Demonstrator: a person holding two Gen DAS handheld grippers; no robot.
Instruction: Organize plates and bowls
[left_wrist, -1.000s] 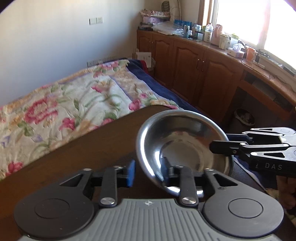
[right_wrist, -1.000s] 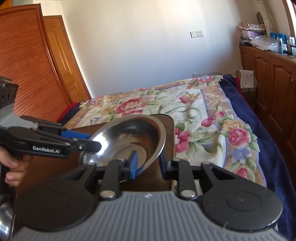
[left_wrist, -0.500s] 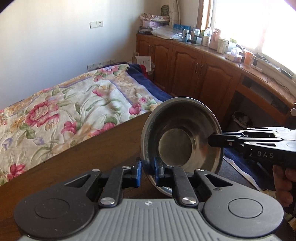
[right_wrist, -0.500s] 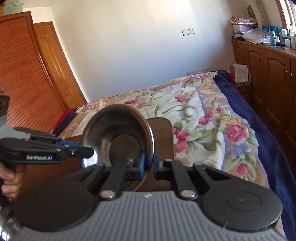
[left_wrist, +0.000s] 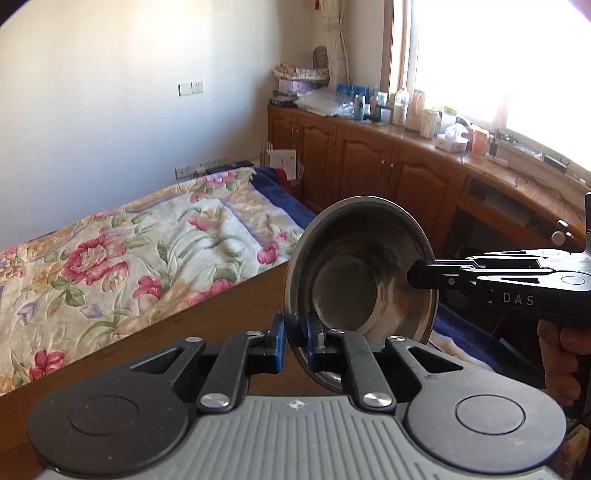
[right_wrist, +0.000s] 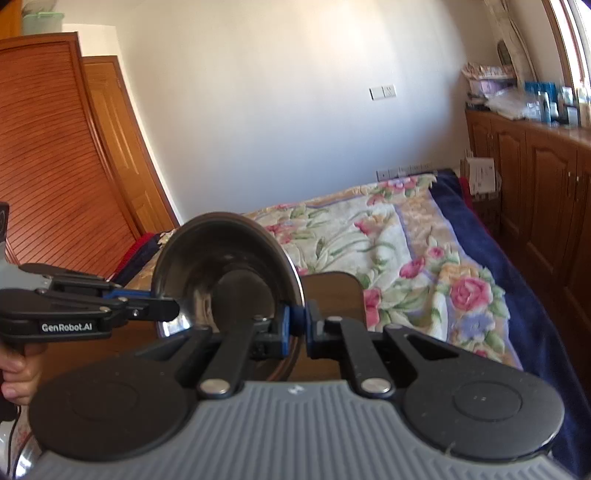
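A round, shiny stainless-steel bowl (left_wrist: 360, 280) is held tilted on edge above the brown wooden table (left_wrist: 207, 317). Its rim is clamped on one side by the left gripper (left_wrist: 295, 341) and on the opposite side by the right gripper (right_wrist: 297, 330).

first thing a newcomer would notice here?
The steel bowl, tipped up on edge above the brown table, with both grippers clamped on its rim: left gripper at the near edge, right gripper on the opposite side. Behind lies a floral bedspread.
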